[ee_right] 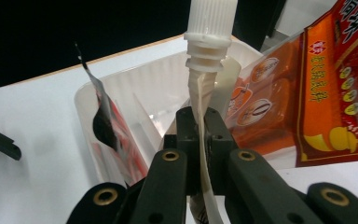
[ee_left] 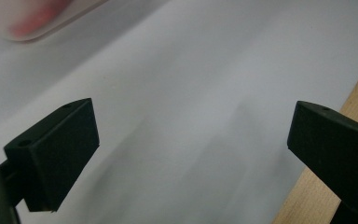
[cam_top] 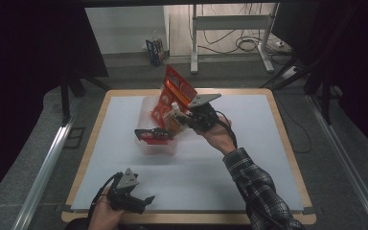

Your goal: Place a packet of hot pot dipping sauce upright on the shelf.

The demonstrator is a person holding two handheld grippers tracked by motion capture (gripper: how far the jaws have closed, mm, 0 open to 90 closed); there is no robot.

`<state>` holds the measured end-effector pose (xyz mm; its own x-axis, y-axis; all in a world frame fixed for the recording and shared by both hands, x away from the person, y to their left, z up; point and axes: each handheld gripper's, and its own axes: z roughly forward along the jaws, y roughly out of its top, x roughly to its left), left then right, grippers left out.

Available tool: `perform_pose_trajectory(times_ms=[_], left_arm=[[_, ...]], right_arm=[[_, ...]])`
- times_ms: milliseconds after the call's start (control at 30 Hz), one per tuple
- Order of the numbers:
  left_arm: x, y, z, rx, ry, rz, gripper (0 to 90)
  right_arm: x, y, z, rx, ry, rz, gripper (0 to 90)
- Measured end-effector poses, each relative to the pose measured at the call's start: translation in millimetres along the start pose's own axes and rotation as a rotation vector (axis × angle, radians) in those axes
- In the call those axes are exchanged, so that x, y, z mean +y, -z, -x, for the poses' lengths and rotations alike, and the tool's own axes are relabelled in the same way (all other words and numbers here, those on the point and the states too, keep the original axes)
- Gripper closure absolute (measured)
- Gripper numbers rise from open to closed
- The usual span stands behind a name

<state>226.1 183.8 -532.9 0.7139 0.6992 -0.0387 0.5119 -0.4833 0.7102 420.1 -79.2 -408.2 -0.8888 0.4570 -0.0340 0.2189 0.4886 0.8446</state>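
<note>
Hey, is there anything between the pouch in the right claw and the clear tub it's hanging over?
Nothing visible blocks it. The right claw is shut on the spouted pouch, which hangs over the clear tub. An orange packet and a dark-edged red packet already stand inside, with open space between them.

Left gripper [ee_left: 193,149] over white table cover [ee_left: 191,70], jaws wide apart, nothing between. Wooden table edge [ee_left: 354,100] beside one jaw. Blurred clear tub [ee_left: 37,18], red inside, at far corner.
</note>
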Motion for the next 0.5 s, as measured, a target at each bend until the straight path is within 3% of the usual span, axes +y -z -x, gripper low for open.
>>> perform_pose_trajectory(times_ms=[500], left_arm=[[-0.1, -0.9, 0.3, -0.003, -0.003, -0.009, 1.9]], right_arm=[[-1.2, -12.3, -2.0, 0.105, -0.067, -0.003, 80.2]])
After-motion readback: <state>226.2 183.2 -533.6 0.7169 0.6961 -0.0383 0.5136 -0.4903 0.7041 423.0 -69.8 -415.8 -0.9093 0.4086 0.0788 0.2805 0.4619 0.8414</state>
